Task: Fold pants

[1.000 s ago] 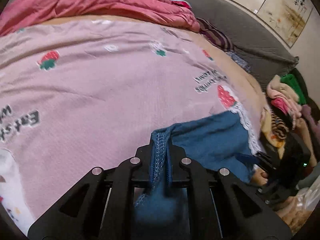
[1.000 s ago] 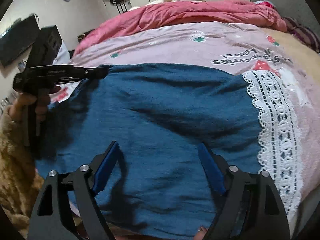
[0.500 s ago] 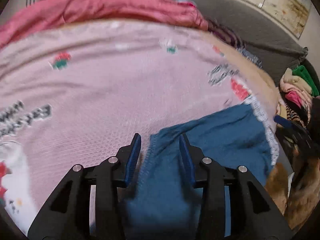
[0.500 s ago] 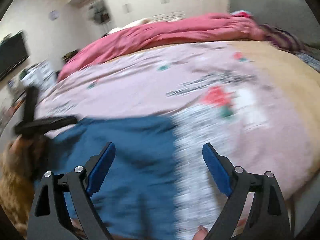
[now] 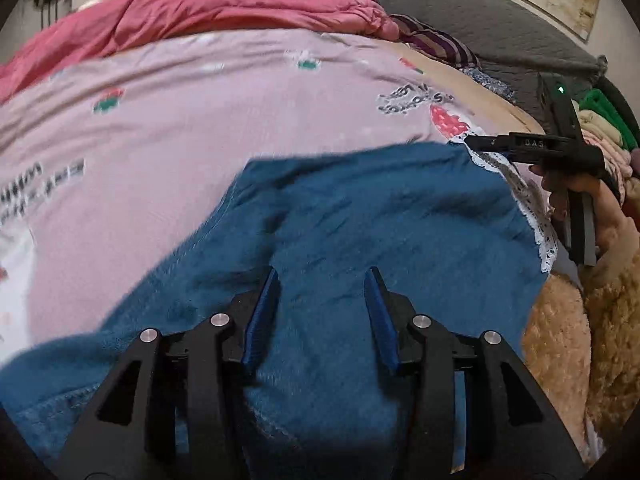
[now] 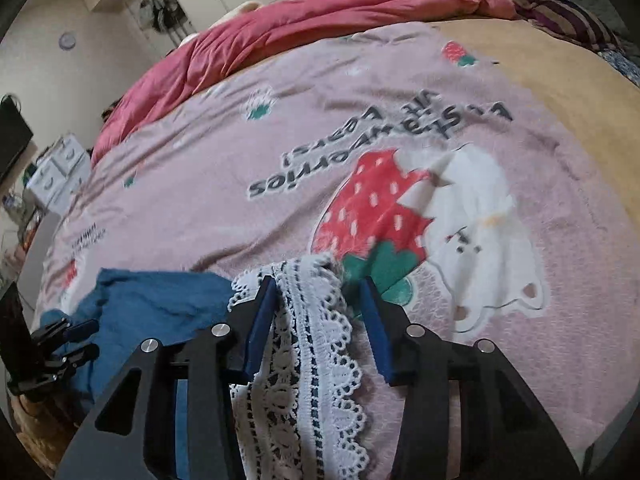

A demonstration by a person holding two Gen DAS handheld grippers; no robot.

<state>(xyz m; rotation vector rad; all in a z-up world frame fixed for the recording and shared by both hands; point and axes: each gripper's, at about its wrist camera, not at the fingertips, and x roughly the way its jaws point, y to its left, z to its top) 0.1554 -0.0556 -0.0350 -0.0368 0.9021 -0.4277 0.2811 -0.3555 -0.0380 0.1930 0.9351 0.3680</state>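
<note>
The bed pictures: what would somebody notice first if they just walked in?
Probably the big red strawberry with a white bear printed on the pink fleece blanket, mid-bed. Next, the blue denim pants spread at the near edge, their white lace trim between the closing right hand-held gripper jaws.
</note>
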